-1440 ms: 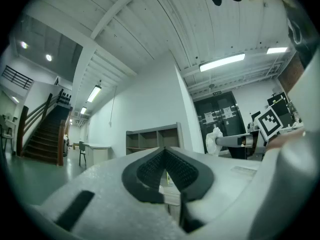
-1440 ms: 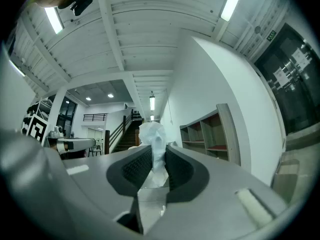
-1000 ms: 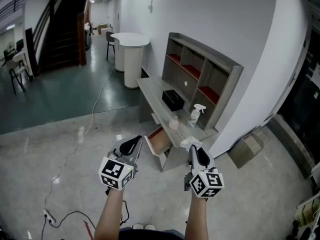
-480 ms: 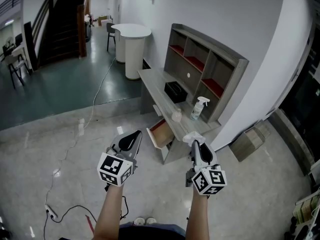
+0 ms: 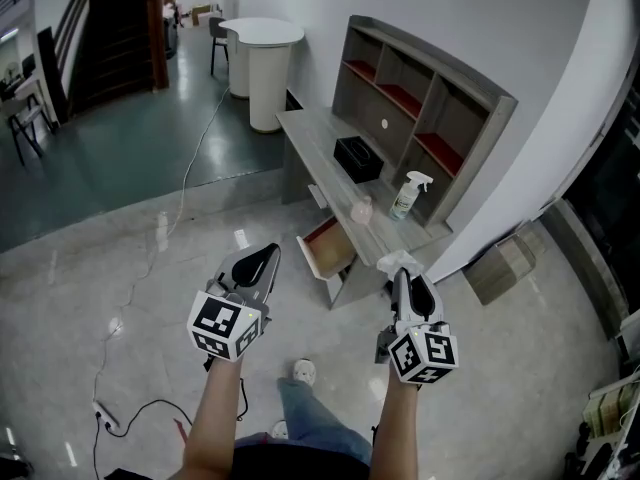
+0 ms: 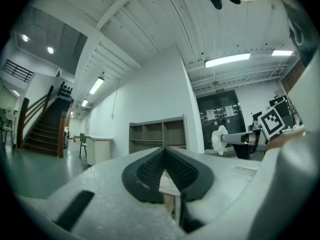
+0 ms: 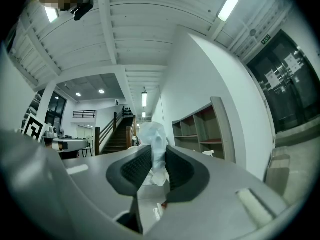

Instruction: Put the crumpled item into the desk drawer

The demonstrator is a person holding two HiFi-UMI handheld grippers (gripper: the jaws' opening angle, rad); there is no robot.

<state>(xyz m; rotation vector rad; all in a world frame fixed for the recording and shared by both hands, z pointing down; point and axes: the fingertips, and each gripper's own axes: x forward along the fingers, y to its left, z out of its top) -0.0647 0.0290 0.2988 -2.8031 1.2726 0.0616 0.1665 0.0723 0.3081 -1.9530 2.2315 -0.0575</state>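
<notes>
A crumpled white tissue (image 5: pixel 396 261) sticks out of my right gripper (image 5: pixel 404 274), whose jaws are shut on it. In the right gripper view the tissue (image 7: pixel 152 136) is squeezed between the dark pads and bulges above them. The grey desk (image 5: pixel 316 143) stands ahead against the wall, its drawer (image 5: pixel 326 250) pulled open toward me with a reddish inside. My left gripper (image 5: pixel 257 265) hovers over the floor left of the drawer. Its jaws meet at the tips with nothing in them (image 6: pixel 164 153). Both grippers are well short of the desk.
On the desk are a black box (image 5: pixel 358 158), a spray bottle (image 5: pixel 407 196) and a small pink object (image 5: pixel 362 211), with a shelf unit (image 5: pixel 425 98) behind. A cardboard box (image 5: pixel 505 266) sits at the right, a cable (image 5: pixel 135 298) crosses the floor at the left, and a white round table (image 5: pixel 263 34) stands farther back.
The desk and drawer have come nearer and lower in the head view. A leg and shoe now show at the bottom. Both grippers keep their pose; the tissue stays clamped.
</notes>
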